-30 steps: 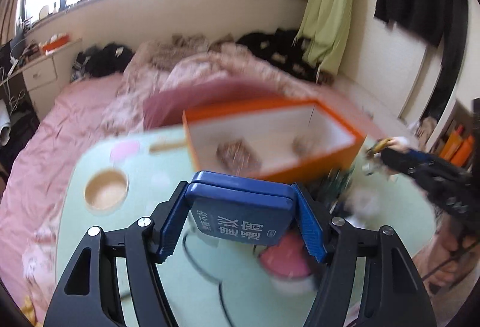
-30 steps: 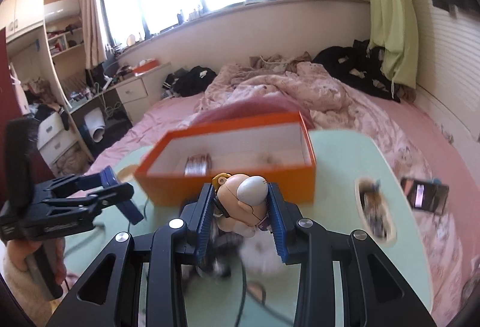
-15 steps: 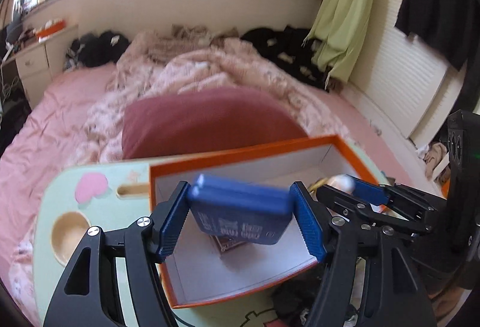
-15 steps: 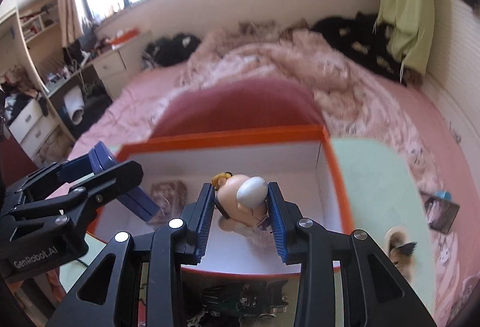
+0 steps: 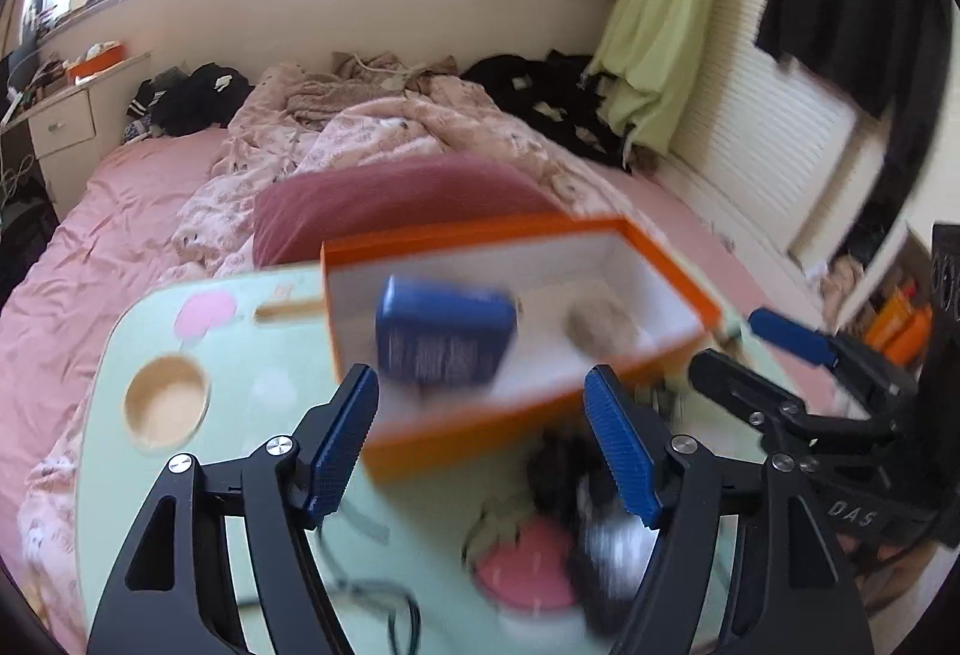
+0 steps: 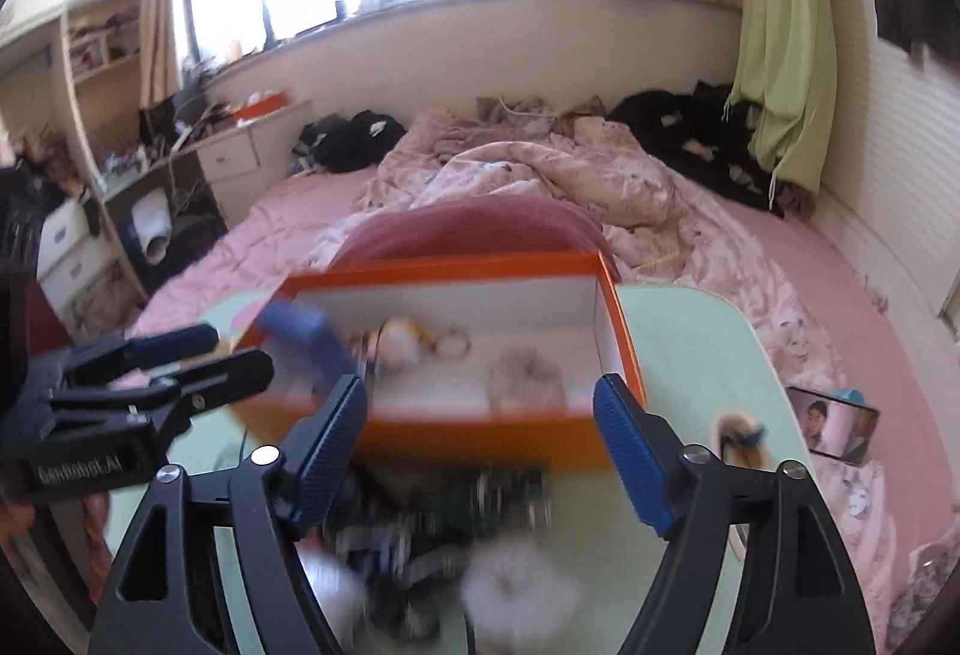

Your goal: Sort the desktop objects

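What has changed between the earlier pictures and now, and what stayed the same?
Both grippers let go. The left gripper released the blue box, now inside the orange box. The right gripper, jaws opening, dropped the small figure toy into it too. Both grippers pulled back from over the box. The orange box stayed on the green table; the clutter in front stayed.

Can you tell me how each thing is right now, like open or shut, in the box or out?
Left tongs: opening, nothing between them.
Right tongs: opening, nothing between them.
Orange box: lid off, on the green table.
Blue case: inside the box.
Little doll: inside the box.
Pink round thing: outside, on the table.
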Action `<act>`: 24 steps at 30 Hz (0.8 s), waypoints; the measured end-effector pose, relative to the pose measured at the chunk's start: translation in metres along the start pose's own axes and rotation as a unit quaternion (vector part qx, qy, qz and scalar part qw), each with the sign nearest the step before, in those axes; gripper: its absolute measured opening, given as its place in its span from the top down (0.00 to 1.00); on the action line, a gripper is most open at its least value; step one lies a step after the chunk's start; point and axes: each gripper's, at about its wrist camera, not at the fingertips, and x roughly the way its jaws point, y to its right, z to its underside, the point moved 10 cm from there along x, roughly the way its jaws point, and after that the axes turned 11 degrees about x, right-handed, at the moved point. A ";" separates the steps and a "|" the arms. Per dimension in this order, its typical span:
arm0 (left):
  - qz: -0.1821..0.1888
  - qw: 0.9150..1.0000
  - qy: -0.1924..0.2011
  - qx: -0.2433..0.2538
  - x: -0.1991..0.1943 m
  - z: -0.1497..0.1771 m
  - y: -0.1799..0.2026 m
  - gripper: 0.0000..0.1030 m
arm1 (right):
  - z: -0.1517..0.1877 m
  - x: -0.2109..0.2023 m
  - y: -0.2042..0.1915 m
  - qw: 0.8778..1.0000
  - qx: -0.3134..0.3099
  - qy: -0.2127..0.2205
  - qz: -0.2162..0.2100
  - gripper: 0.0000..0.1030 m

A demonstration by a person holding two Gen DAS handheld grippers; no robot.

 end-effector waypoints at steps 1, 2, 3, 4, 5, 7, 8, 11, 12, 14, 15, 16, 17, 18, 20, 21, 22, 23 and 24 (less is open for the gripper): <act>-0.001 1.000 -0.008 0.008 -0.005 0.012 0.003 0.31 | 0.013 -0.007 -0.001 1.000 -0.008 -0.007 -0.003 0.20; -0.002 1.000 -0.016 0.012 -0.009 0.024 0.005 0.31 | 0.025 -0.011 -0.001 1.000 -0.013 -0.016 -0.008 0.19; -0.003 1.000 -0.026 0.015 -0.012 0.039 0.008 0.31 | 0.041 -0.017 -0.001 0.999 -0.021 -0.028 -0.013 0.19; -0.003 0.999 -0.035 0.018 -0.014 0.053 0.011 0.31 | 0.051 -0.018 0.001 0.999 -0.028 -0.035 -0.009 0.19; -0.004 0.999 -0.044 0.019 -0.015 0.066 0.013 0.31 | 0.064 -0.021 0.004 0.998 -0.040 -0.044 0.001 0.19; -0.014 0.998 -0.063 0.027 -0.015 0.090 0.016 0.31 | 0.083 -0.023 0.008 0.997 -0.054 -0.054 0.010 0.19; -0.020 0.997 -0.065 0.025 -0.015 0.098 0.017 0.31 | 0.093 -0.024 0.010 0.996 -0.056 -0.061 0.013 0.19; -0.016 0.997 -0.067 0.024 -0.011 0.113 0.023 0.31 | 0.112 -0.019 0.018 0.996 -0.052 -0.077 0.018 0.19; -0.016 0.996 -0.079 0.027 -0.006 0.117 0.024 0.30 | 0.117 -0.016 0.021 0.995 -0.046 -0.082 0.023 0.19; -0.034 0.996 -0.079 0.038 -0.004 0.115 0.023 0.23 | 0.119 -0.014 0.029 0.996 -0.033 -0.073 0.034 0.18; -0.033 0.995 -0.082 0.044 -0.001 0.115 0.025 0.16 | 0.120 -0.013 0.033 0.996 -0.029 -0.070 0.044 0.18; -0.027 0.995 -0.085 0.045 0.003 0.115 0.028 0.07 | 0.119 -0.013 0.034 0.996 -0.028 -0.066 0.046 0.16; -0.026 0.995 -0.085 0.049 0.004 0.116 0.031 0.00 | 0.119 -0.012 0.035 0.996 -0.029 -0.064 0.045 0.12; -0.023 0.995 -0.084 0.050 0.005 0.116 0.032 0.00 | 0.120 -0.011 0.034 0.997 -0.032 -0.064 0.043 0.06; -0.022 0.995 -0.081 0.052 0.006 0.115 0.032 0.00 | 0.121 -0.009 0.034 0.997 -0.037 -0.064 0.034 0.00; -0.021 0.995 -0.081 0.052 0.006 0.115 0.033 0.00 | 0.121 -0.009 0.034 0.997 -0.036 -0.061 0.032 0.00; -0.021 0.995 -0.081 0.052 0.006 0.115 0.032 0.00 | 0.120 -0.009 0.034 0.997 -0.036 -0.058 0.031 0.00; -0.021 0.995 -0.080 0.052 0.006 0.115 0.032 0.00 | 0.120 -0.009 0.034 0.997 -0.035 -0.056 0.032 0.00; -0.021 0.995 -0.080 0.052 0.005 0.115 0.032 0.00 | 0.120 -0.009 0.035 0.997 -0.034 -0.054 0.032 0.00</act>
